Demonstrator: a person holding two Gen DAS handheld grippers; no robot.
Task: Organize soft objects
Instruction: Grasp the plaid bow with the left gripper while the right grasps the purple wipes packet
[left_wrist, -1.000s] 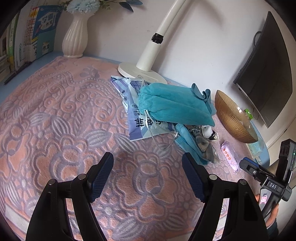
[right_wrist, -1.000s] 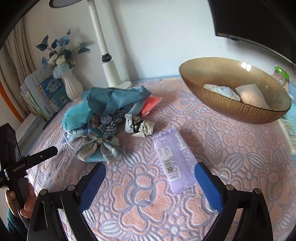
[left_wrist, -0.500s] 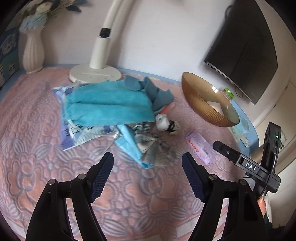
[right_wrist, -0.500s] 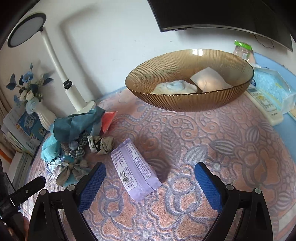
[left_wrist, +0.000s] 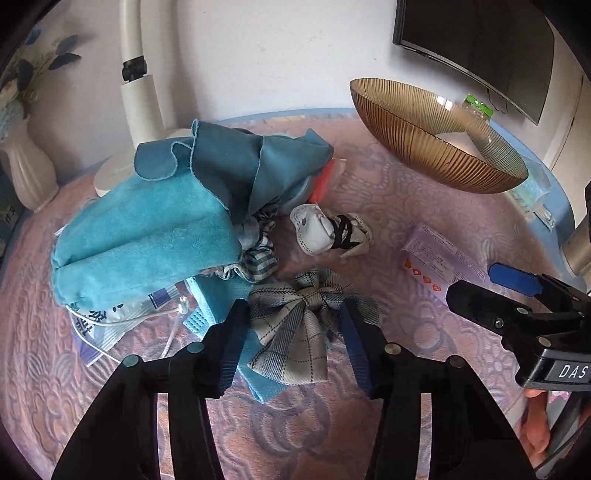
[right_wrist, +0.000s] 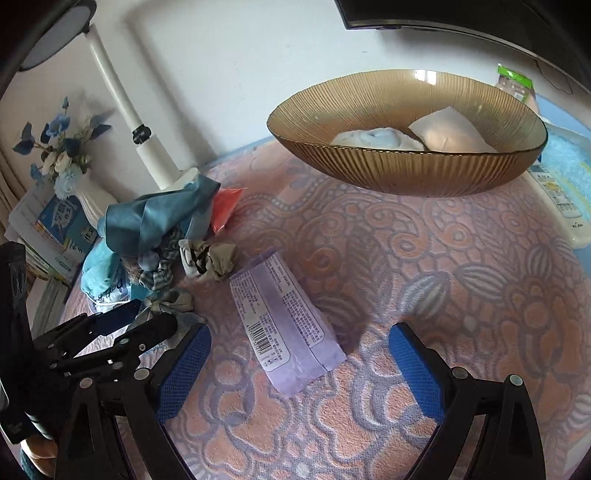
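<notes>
On pink patterned cloth: left gripper jaws closing around grey plaid fabric bow. Right gripper jaws wide, empty, lilac plastic packet between; amber ribbed glass bowl at 1 o'clock.

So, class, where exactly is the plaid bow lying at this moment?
In the left wrist view the plaid bow lies on the patterned cloth between the left gripper's closing jaws, just in front of the teal fabric pile.
</notes>
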